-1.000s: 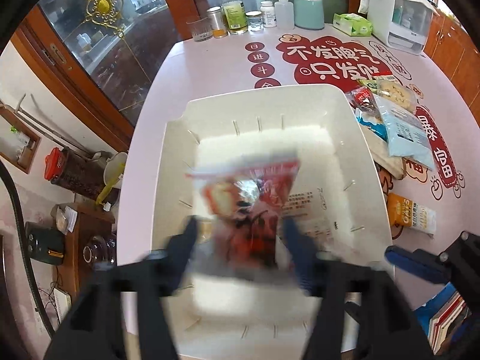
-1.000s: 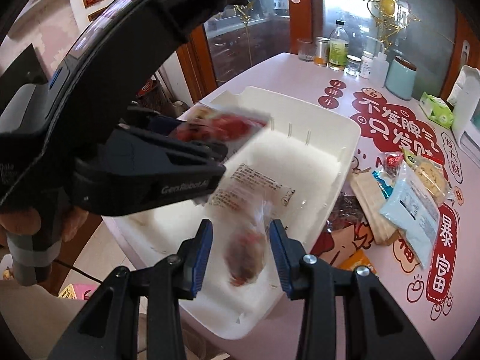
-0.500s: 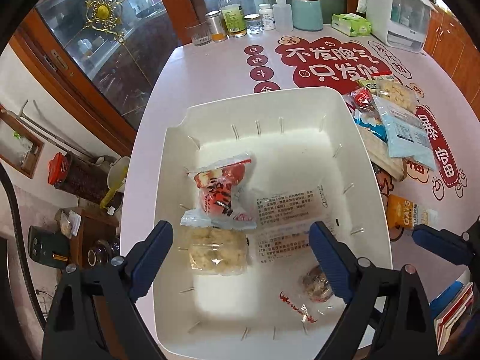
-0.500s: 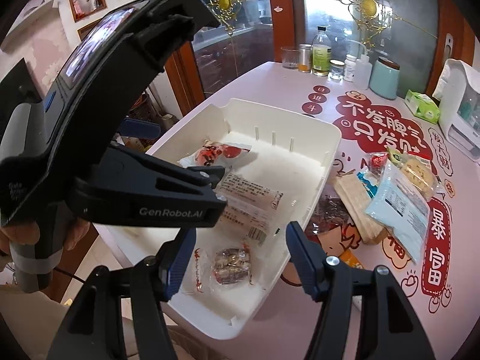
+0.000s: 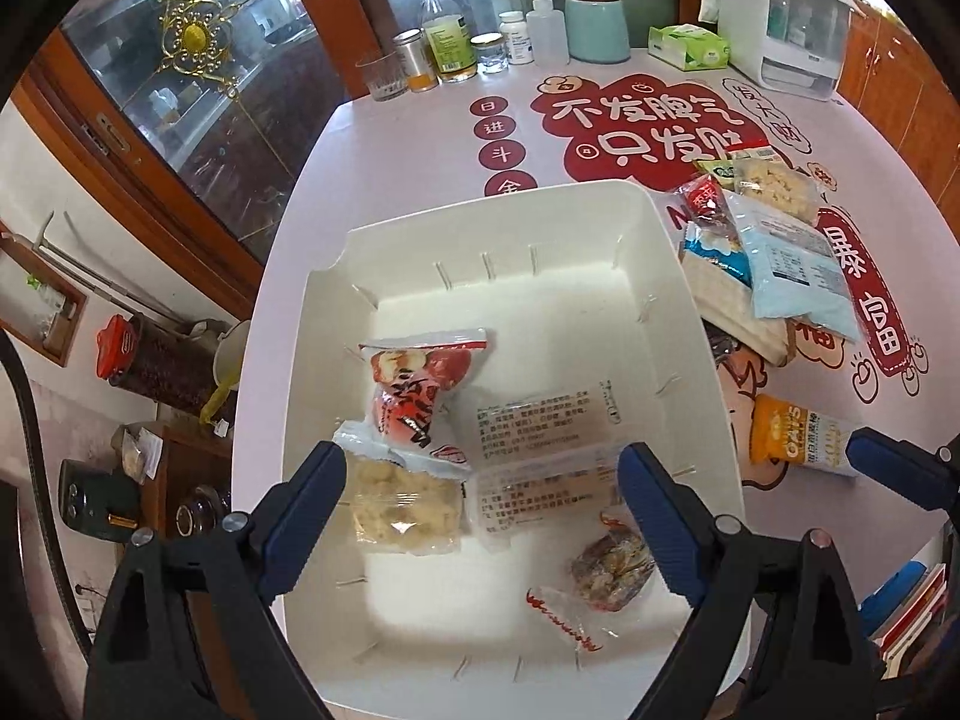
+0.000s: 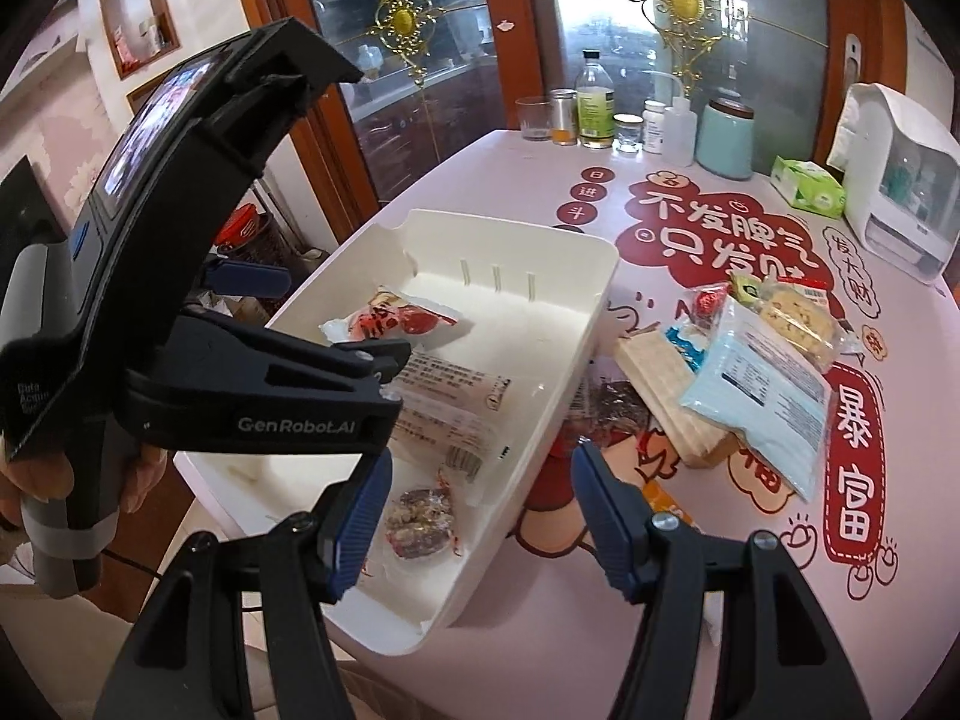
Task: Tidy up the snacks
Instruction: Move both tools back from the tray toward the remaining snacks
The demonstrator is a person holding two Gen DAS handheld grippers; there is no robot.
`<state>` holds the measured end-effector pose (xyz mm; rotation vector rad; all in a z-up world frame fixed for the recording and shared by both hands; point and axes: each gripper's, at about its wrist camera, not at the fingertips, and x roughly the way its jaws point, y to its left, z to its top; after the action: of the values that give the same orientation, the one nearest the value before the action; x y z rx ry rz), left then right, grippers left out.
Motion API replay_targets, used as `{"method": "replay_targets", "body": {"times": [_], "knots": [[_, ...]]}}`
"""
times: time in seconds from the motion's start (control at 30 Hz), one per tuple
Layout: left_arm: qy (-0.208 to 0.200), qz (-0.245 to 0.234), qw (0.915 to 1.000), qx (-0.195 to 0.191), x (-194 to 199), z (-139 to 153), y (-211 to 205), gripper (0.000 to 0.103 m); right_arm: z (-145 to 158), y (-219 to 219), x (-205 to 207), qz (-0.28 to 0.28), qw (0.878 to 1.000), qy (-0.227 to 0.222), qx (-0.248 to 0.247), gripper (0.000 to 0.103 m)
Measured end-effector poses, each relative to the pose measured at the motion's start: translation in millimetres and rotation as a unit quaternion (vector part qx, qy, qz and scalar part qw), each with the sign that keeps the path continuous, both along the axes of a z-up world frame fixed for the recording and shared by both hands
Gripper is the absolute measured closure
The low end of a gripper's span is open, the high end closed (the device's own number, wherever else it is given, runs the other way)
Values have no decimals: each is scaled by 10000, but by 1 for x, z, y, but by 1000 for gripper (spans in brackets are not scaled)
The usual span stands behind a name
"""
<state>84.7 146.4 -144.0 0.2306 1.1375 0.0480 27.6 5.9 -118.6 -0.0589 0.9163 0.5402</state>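
Note:
A white bin (image 5: 690, 276) (image 6: 594, 312) sits on the pink table. In it lie a red snack pack (image 5: 420, 390) (image 6: 396, 319), a pale cracker pack (image 5: 402, 507), a clear printed pack (image 5: 540, 450) (image 6: 456, 402) and a dark wrapped candy (image 5: 609, 570) (image 6: 420, 519). My left gripper (image 5: 480, 516) is open and empty above the bin's near half. My right gripper (image 6: 480, 510) is open and empty over the bin's near right rim. Loose snacks lie right of the bin: a light blue pack (image 5: 792, 264) (image 6: 762, 396), a wafer pack (image 5: 732, 306) (image 6: 672, 402) and an orange oats pack (image 5: 798, 438).
Bottles, a glass and a teal canister (image 5: 597, 33) stand at the table's far edge, with a tissue box (image 5: 690, 48) and a white dispenser (image 5: 780, 18). A glass cabinet (image 5: 198, 90) is on the left. The left gripper's body (image 6: 180, 240) fills the right wrist view's left side.
Both grippers have opened and let go: the red pack and the dark candy now lie in the bin. Both grippers have drawn back and up from the bin.

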Motion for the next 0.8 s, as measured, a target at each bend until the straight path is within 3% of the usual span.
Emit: {"method": "replay_targets", "body": {"times": [0.8], "knots": [[-58,-321,9995,19,0,6,-63,12,-27,-98,10,-825,9964,209,37,40]]}}
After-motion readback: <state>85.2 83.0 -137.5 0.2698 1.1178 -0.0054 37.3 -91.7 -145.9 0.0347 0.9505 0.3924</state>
